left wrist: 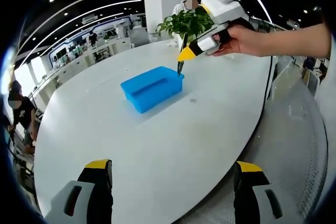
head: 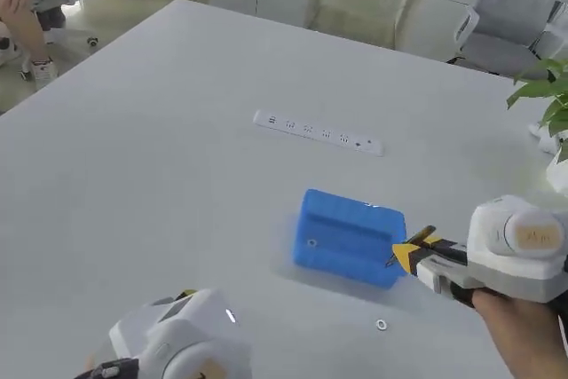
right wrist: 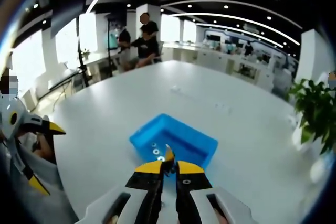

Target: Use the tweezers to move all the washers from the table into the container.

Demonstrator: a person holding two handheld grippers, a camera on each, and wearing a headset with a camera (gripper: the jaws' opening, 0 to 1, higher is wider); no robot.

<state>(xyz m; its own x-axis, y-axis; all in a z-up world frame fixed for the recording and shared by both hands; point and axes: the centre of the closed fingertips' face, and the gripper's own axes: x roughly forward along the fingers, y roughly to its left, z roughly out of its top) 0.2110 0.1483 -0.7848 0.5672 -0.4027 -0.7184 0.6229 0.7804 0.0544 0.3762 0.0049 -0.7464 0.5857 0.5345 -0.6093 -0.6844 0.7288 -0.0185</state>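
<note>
One washer is lying flat on the table, just beside the blue container, where a few others are sitting. You are keeping the right gripper pinched together on the tweezers, with the tips hovering over the container's edge. The left gripper is hanging with its jaws wide apart. The washer is probably light, thin, hard and slippery, so nipping across the ring, one tip through the hole, is looking safest.
</note>
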